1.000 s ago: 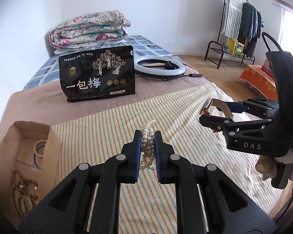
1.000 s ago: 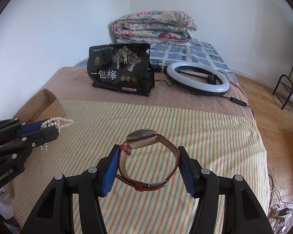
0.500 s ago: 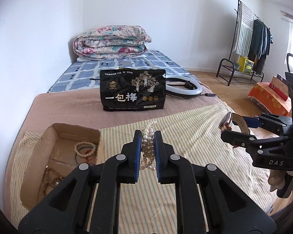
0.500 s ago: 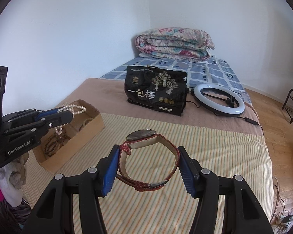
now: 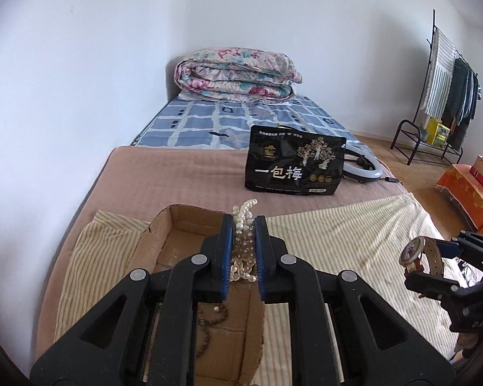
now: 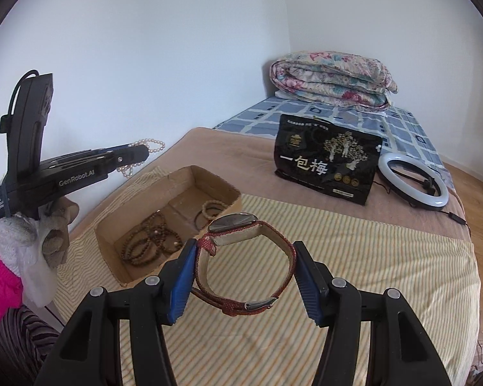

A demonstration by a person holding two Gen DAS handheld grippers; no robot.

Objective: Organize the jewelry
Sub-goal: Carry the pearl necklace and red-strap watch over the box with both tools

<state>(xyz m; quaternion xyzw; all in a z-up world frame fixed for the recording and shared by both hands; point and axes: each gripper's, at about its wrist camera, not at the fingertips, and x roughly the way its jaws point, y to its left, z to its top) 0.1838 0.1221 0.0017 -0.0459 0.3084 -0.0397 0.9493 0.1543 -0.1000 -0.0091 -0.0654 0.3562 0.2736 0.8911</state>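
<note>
My left gripper is shut on a white pearl necklace and holds it in the air above the open cardboard box. In the right wrist view the left gripper hangs left of the box, pearls dangling from its tip. The box holds several brown bead bracelets. My right gripper is shut on a red-strapped wristwatch, held above the striped cloth right of the box. It also shows in the left wrist view with the watch.
A black snack bag stands on the brown blanket behind the cloth. A ring light lies to its right. A folded floral quilt sits at the bed's far end. A clothes rack stands at the far right.
My left gripper has swung left with the pearls, from over the striped cloth to above the box. My right gripper has followed left with the watch, nearer the box.
</note>
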